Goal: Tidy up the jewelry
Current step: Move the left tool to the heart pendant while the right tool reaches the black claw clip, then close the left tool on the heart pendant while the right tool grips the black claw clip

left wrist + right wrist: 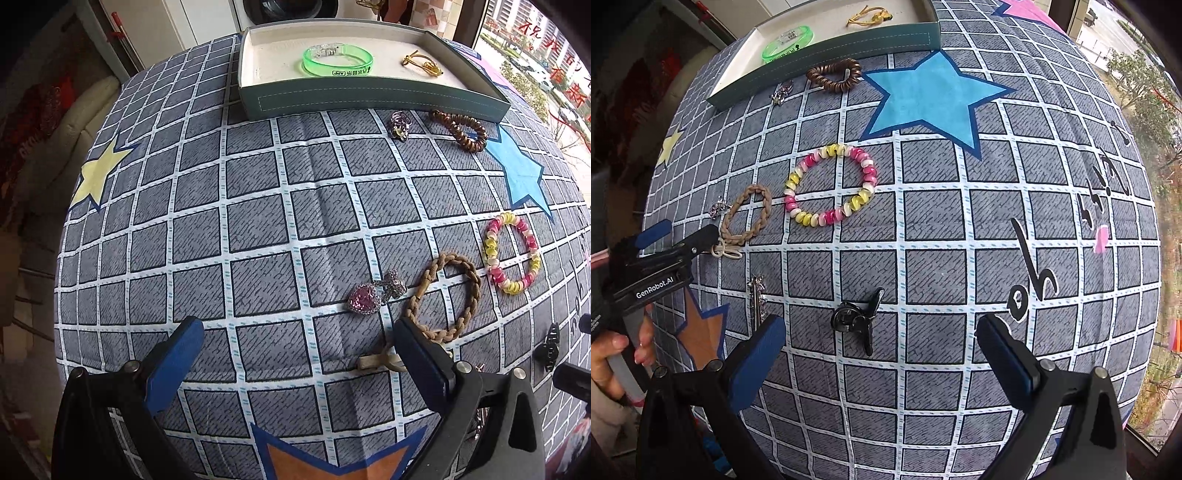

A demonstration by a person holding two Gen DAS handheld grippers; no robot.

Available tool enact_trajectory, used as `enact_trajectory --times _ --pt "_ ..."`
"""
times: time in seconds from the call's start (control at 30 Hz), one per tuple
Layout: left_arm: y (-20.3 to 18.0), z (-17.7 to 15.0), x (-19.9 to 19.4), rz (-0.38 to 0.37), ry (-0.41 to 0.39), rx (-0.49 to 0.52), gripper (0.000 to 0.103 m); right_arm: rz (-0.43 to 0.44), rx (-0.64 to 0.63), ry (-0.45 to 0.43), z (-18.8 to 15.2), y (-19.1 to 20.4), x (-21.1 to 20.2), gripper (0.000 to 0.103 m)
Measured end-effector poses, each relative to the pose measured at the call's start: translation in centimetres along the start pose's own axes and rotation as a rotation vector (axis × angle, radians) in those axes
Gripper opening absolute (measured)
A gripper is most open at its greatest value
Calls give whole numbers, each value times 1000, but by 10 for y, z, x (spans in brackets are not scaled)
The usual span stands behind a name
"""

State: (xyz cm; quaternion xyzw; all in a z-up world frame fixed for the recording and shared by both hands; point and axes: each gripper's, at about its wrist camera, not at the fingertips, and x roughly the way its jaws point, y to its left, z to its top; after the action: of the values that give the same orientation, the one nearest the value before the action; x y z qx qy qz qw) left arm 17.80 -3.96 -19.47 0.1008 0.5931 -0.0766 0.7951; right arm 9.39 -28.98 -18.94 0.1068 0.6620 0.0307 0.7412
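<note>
A teal tray point(369, 101) at the far edge holds a green wristband point(337, 61) and a gold hair tie point(423, 62). On the checked cloth lie a pink heart brooch point(369, 299), a tan braided bracelet point(443, 295), a pink-yellow coil bracelet point(511, 253), a brown coil tie point(460, 129) and a small purple brooch point(400, 123). My left gripper point(295, 343) is open and empty, just short of the heart brooch. My right gripper point(881, 339) is open, with a black hair claw point(858, 319) lying between its fingers. A silver hairpin point(756, 299) lies by its left finger.
The cloth point(258, 206) has yellow, blue and orange star patches. The tray point(831, 48) and green wristband point(788, 42) show at the top of the right wrist view, with the left gripper point(679, 236) at left. A window borders the right side.
</note>
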Motion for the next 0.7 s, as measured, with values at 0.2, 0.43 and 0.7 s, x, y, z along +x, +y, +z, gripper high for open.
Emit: enact_trajectory --times 0.2,0.43,0.7 --pt "0 18 7 -5 -7 0 103 -22 3 8 0 3 12 102" --pt "-4 27 6 -34 -29 13 94 -63 -8 7 2 13 24 95" --pt "-31 29 -7 -87 -42 50 63 -122 -35 -21 0 26 25 76"
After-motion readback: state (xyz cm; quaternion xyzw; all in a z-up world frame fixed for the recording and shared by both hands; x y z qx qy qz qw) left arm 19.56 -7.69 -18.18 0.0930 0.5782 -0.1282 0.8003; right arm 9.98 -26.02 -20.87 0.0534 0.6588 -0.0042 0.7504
